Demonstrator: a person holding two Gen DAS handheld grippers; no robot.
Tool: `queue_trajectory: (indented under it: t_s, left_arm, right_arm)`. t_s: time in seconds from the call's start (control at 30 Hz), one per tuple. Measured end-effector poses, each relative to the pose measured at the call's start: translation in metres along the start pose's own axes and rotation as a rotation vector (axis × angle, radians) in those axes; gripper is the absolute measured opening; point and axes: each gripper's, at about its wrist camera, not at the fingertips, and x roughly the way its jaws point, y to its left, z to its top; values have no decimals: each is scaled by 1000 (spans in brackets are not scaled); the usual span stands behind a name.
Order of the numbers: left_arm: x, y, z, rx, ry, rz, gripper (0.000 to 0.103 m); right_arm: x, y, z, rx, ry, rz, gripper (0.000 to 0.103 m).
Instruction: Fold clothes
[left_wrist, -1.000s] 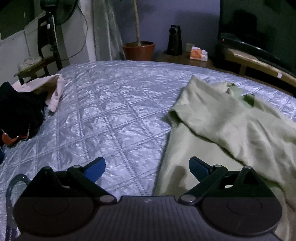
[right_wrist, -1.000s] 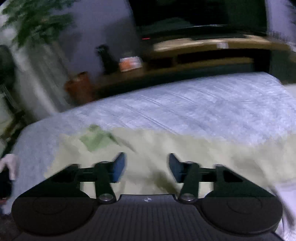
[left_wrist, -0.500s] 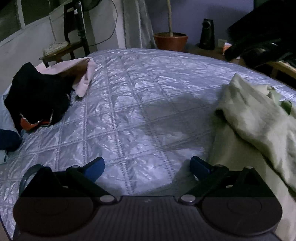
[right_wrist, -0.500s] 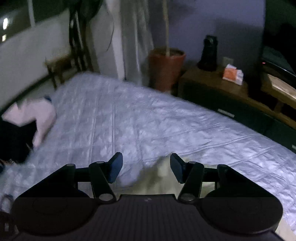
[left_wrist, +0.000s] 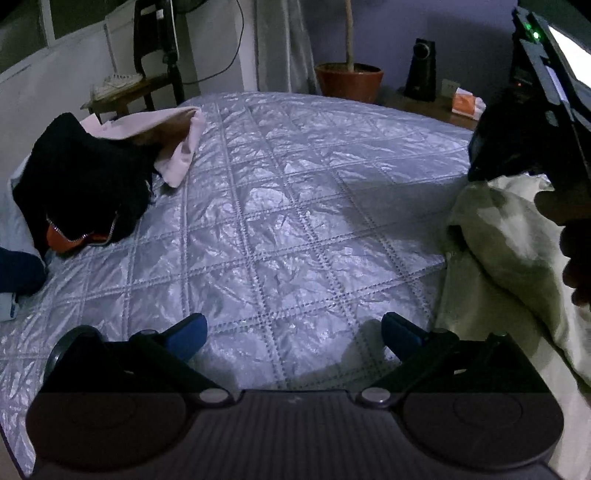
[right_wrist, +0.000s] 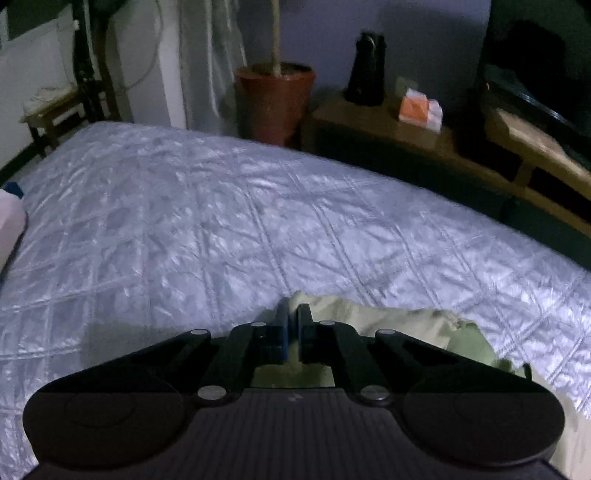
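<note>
Right gripper (right_wrist: 293, 325): jaws together, pinching a fold of the pale green garment (right_wrist: 388, 321) between the 2 blue pads; the same gripper shows at the right edge of the left wrist view, held above the cloth
Left gripper (left_wrist: 293, 332): jaws wide apart, nothing between them; it hovers over bare quilt just left of the garment's edge
Pale green garment (left_wrist: 517, 258): rumpled on the right side of the bed, one corner raised into a peak at the right gripper's fingertips, the rest trailing down across the quilt toward the near edge
Bed quilt (left_wrist: 280, 221): shiny silver-grey, stitched in squares, with a dark shadow lying across it near the garment
Other clothes: a black jacket (left_wrist: 81, 184) with orange lining and a zip lies heaped at the left side of the bed, with a pink garment (left_wrist: 177, 147) draped just behind and touching it
Background: a terracotta plant pot (right_wrist: 275, 99) stands beyond the far end of the bed, with an orange box (right_wrist: 419, 110) on a low wooden cabinet beside it
</note>
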Motion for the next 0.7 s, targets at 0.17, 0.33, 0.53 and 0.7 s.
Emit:
queue_trajectory:
  t_s: [0.17, 0.33, 0.53, 0.7]
  left_arm:
    - [-5, 0, 0, 1, -23, 2, 100]
    - [-10, -1, 0, 4, -64, -1, 100]
    - [-19, -10, -2, 43, -103, -42, 100]
    - [-27, -24, -9, 122, -127, -98, 101]
  right_arm:
    - [-13, 28, 10, -66, -88, 34, 5]
    - [-12, 34, 11, -44, -61, 150, 13]
    - [-84, -61, -22, 247, -157, 150, 35]
    - [-183, -211, -106, 691, -245, -44, 47]
